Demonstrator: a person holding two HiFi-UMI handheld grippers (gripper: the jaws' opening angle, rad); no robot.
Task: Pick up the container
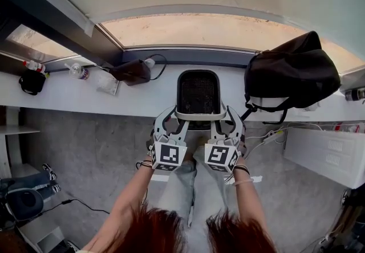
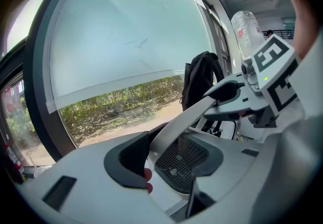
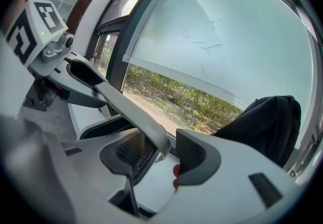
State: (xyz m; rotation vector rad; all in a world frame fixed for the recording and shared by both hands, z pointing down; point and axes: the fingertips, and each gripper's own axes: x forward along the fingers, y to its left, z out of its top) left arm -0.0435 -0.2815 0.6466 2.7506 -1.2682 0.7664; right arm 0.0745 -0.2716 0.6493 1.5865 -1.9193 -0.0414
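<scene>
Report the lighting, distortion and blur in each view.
Head view: daylight washes the window pale, the backpack is near-black, and straight lines bow. Left gripper view: strong fisheye and black corners; the container mesh is sharp and the lower right foreground is blurred. Right gripper view: same fisheye and dark corners; the backpack is backlit against bright glass and the lower left is blurred.
</scene>
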